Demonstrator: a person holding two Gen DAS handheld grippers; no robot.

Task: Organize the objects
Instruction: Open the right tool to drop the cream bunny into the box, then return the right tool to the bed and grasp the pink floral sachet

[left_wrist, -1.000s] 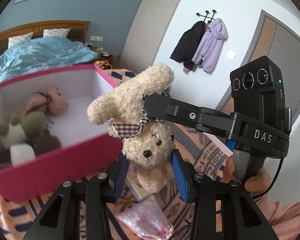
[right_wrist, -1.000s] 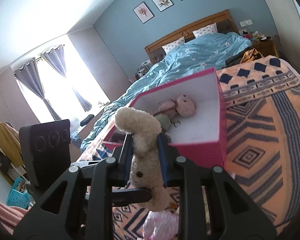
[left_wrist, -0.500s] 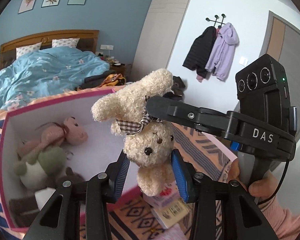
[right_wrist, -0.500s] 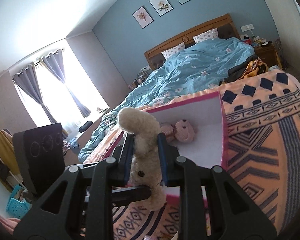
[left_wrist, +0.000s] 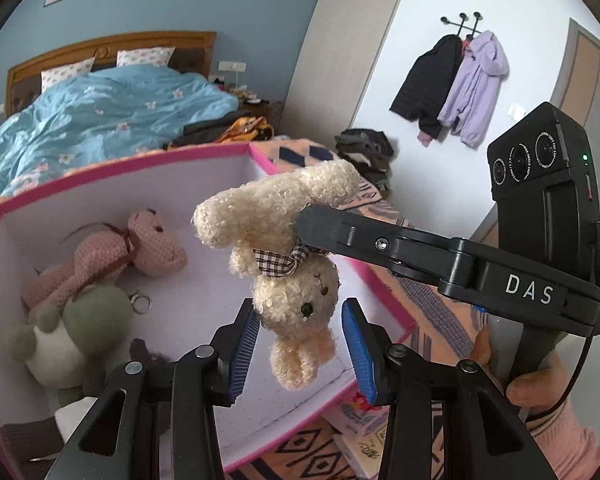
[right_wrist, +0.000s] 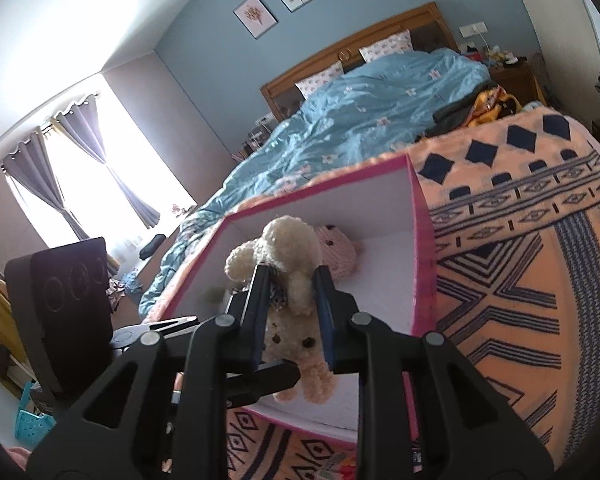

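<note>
A cream plush rabbit [left_wrist: 292,264] with a checked bow hangs upside down over the open pink box [left_wrist: 384,300]. My right gripper [right_wrist: 290,320] is shut on the rabbit [right_wrist: 288,276] near its neck; its finger shows in the left wrist view [left_wrist: 340,232]. My left gripper [left_wrist: 300,344] is open, its blue pads on either side of the rabbit's head without squeezing it. Inside the box lie a pink plush bear [left_wrist: 112,256], a green and white plush [left_wrist: 68,336] and a dark plush, partly hidden.
The box stands on an orange patterned blanket [right_wrist: 520,280]. Small packets [left_wrist: 356,432] lie on the blanket by the box's near wall. A bed with a blue duvet [left_wrist: 100,120] is behind. Coats [left_wrist: 456,88] hang on the far wall.
Both grippers and the rabbit have moved from beside the box to above its inside. The rabbit stays held by the right gripper.
</note>
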